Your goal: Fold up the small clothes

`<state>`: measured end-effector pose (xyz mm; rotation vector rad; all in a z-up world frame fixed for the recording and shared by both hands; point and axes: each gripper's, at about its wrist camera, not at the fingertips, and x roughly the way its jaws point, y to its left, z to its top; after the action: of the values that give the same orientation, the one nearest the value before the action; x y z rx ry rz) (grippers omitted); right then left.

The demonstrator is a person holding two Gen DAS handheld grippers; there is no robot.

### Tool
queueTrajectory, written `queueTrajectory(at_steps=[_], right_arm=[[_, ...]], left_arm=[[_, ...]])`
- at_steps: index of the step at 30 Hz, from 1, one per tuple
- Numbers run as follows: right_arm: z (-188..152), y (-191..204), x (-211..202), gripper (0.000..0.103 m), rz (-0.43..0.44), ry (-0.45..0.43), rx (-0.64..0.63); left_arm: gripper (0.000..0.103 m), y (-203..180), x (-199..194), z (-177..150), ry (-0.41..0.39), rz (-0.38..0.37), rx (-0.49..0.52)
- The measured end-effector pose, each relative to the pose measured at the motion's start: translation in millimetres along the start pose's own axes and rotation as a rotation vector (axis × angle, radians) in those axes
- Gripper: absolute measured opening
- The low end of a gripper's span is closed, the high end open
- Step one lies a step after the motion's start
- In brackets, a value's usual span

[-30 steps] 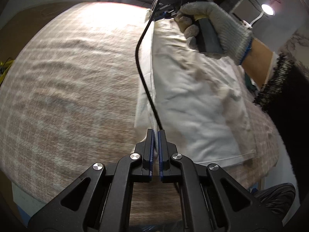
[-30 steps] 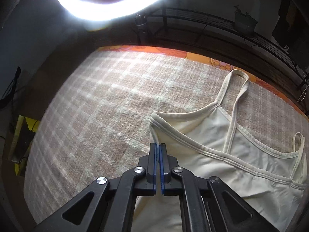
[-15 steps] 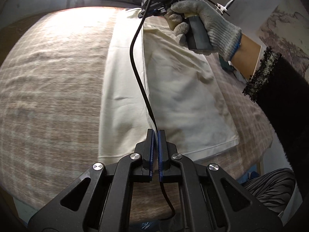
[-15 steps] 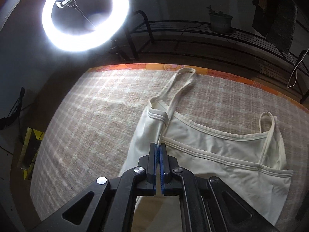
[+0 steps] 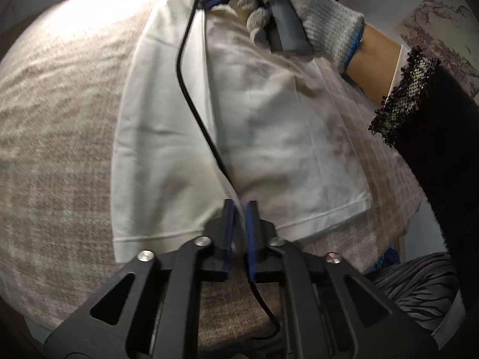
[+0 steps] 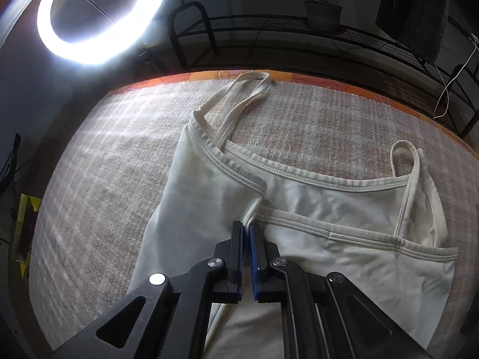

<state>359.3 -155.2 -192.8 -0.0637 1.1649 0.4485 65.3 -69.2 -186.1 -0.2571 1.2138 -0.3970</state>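
Note:
A cream camisole (image 5: 254,113) lies on the checked tablecloth (image 5: 60,125), its left side folded over the middle. My left gripper (image 5: 239,206) is at the hem end, its jaws opening, with the folded edge loose between the pads. In the right wrist view the camisole (image 6: 344,209) shows its neckline and two straps (image 6: 248,89). The right gripper (image 6: 247,227) sits at the top corner of the folded panel (image 6: 209,197); its jaws are opening a crack around the cloth edge. A gloved hand (image 5: 299,6) holds that gripper at the far end.
A black cable (image 5: 191,89) runs across the garment to the left gripper. A dark sleeve (image 5: 434,119) fills the right side. A ring light (image 6: 98,15) and a metal rack (image 6: 299,30) stand beyond the table's orange far edge (image 6: 329,80).
Both grippers carried the camisole's left edge sideways over its middle, widening the folded panel. The jaws of both, closed before, now show a gap, wider on the left.

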Motion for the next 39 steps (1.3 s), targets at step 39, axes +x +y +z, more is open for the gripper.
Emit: queueTrajectory(at_steps=[39], right_arm=[[-219.0, -214.4, -287.1, 0.039, 0.002, -0.393, 0.332]], left_arm=[[0.03, -129.0, 22.3, -23.7, -0.17, 0.055, 0.399]])
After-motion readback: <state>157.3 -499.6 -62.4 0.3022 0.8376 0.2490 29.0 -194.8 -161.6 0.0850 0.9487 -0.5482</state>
